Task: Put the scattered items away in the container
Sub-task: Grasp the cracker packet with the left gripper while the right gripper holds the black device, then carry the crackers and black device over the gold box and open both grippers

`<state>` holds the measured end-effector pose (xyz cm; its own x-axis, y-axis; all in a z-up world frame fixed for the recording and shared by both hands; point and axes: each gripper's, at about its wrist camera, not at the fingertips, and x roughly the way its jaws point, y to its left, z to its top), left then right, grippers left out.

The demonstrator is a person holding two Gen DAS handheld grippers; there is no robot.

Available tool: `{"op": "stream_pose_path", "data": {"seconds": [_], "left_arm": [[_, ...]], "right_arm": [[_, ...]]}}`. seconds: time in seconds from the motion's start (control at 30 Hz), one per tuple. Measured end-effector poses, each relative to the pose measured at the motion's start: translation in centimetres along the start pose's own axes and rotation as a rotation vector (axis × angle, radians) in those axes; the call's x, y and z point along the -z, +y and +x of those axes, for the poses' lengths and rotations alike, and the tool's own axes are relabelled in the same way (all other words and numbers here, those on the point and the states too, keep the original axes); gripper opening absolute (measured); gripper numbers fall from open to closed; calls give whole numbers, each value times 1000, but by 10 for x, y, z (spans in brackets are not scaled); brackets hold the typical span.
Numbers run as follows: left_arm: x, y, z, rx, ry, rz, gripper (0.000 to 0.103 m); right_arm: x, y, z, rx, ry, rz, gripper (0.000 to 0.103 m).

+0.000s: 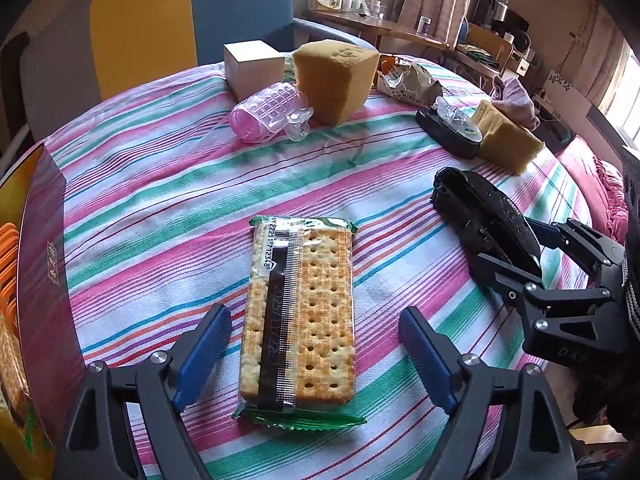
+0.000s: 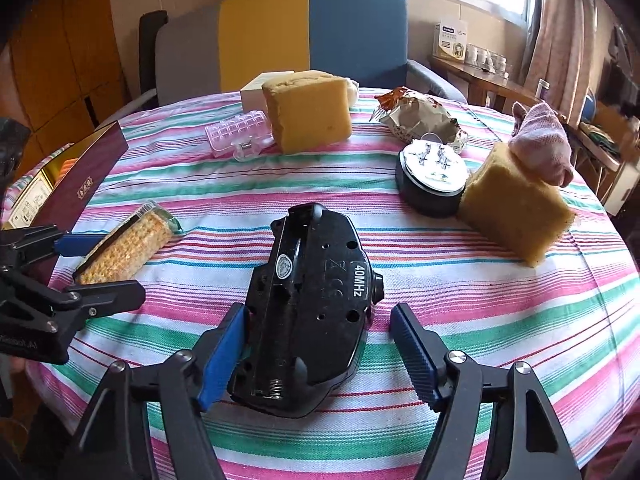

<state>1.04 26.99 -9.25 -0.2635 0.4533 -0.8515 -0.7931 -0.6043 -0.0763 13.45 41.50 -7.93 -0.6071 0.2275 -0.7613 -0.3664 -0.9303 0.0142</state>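
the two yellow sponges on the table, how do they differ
The far sponge stands clear on the striped cloth beside the pink hair roller; the near sponge leans against the round black case. The near sponge has a pink cloth on top; the far sponge's top is bare. Both are yellow foam blocks.

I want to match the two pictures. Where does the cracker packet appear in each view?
Left wrist: the cracker packet lies low in the centre, between the open left gripper fingers.
Right wrist: the packet lies at the left edge.
Shared landmark: the black remote control.
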Motion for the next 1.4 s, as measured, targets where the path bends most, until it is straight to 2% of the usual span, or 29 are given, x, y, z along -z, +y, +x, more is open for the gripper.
{"op": "stream_pose_path", "data": {"seconds": [0.07,0.1,0.27,0.43,0.73,0.97,1.2,1.4], "left_arm": [[2,0,-2,-18,-13,5,82],[3,2,-4,-24,-20,-2,79],[9,13,-12,-36,-46,-34,51],[20,14,-22,-22,-76,-61,51],[32,9,-51,7,-145,-104,51],[34,19,-76,-5,-207,-143,51],[39,61,-109,-84,-274,-256,51],[49,124,-139,-193,-323,-373,51]], "right_arm": [[0,1,-1,0,-5,-14,70],[1,2,-1,-1,-8,-22,64],[0,3,-2,-2,-4,-15,62],[-2,4,-4,-47,7,22,62],[-6,18,-8,-268,47,133,61],[-16,47,-13,-336,42,88,61],[-45,85,-19,-393,9,-3,61],[-82,149,-21,-475,-29,-114,61]]}}
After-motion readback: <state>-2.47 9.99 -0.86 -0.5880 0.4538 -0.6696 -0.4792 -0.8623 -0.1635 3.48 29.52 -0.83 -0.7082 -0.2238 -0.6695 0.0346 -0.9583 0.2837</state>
